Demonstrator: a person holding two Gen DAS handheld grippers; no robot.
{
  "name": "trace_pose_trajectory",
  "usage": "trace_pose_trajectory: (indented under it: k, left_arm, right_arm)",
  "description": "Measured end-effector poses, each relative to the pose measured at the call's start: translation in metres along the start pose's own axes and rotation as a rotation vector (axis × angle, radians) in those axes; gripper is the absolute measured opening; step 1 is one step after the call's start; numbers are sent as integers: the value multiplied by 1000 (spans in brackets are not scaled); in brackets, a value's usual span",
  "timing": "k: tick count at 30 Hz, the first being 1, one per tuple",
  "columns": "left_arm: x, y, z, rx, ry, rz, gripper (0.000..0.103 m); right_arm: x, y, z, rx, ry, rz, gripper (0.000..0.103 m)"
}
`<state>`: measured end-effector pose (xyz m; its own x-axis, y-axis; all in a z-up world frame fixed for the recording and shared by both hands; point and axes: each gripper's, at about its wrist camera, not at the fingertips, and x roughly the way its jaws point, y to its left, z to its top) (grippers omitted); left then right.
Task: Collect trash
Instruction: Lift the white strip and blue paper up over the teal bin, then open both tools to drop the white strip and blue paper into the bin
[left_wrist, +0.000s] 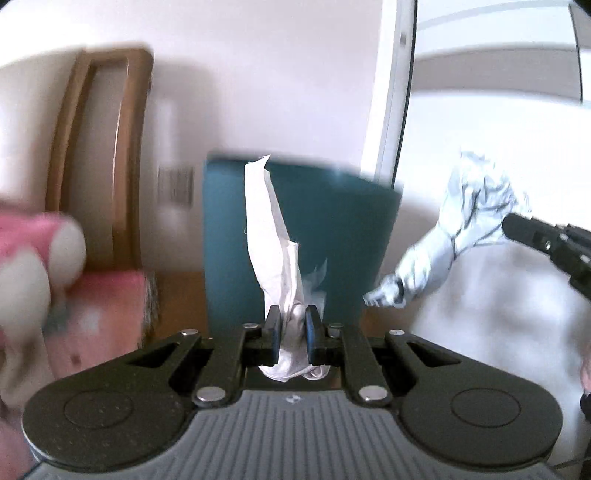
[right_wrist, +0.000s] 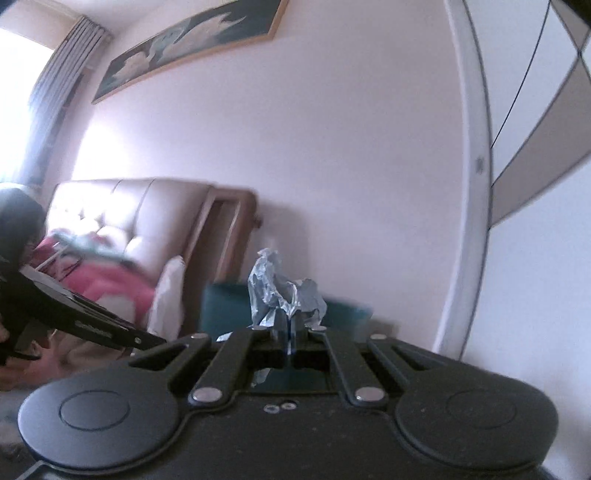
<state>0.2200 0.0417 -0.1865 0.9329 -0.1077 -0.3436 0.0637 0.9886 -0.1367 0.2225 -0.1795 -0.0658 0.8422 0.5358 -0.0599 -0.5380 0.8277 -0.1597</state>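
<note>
My left gripper (left_wrist: 292, 328) is shut on a white crumpled tissue (left_wrist: 271, 236) that sticks up in front of a teal trash bin (left_wrist: 343, 236). My right gripper (right_wrist: 289, 338) is shut on a crumpled bluish-white wrapper (right_wrist: 284, 291), held up in front of the same teal bin (right_wrist: 225, 308). In the left wrist view the wrapper (left_wrist: 461, 229) hangs to the right of the bin, pinched by the right gripper (left_wrist: 511, 225). In the right wrist view the left gripper's body (right_wrist: 85, 317) and its tissue (right_wrist: 168, 295) show at the left.
A bed with pink bedding (left_wrist: 107, 310) and a wooden headboard frame (left_wrist: 99, 155) stands left of the bin. A padded headboard (right_wrist: 122, 218) shows behind it. A white door frame (left_wrist: 391, 110) and a pale wall (right_wrist: 332, 147) stand behind the bin.
</note>
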Motion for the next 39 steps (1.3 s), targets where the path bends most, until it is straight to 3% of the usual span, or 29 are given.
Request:
trace_pose_trajectory:
  k: [7,12,14,19,27,39]
  left_arm:
    - [-4,-14,76,30,-107,28,13]
    - [27,-7,116,-2,-113,75,13]
    - [40,-8,125,-11,-81,82,13]
    - [78,-7,127,-15,-4,144,13]
    - [120,-10,121,6,120,184,13]
    - [151,-18,122,25,268,206,13]
  right_arm:
    - [44,-6,47,-75,-9,-102,0]
    - [70,-14,61,-100,28,-127,0]
    - [83,-13,62,-114,60,-134,0]
    - [121,-17,56,-127,178,-120,0]
    - [148,-10,46,-148,324,-94,0]
    - [175,-2,36,-161,466,-40,2]
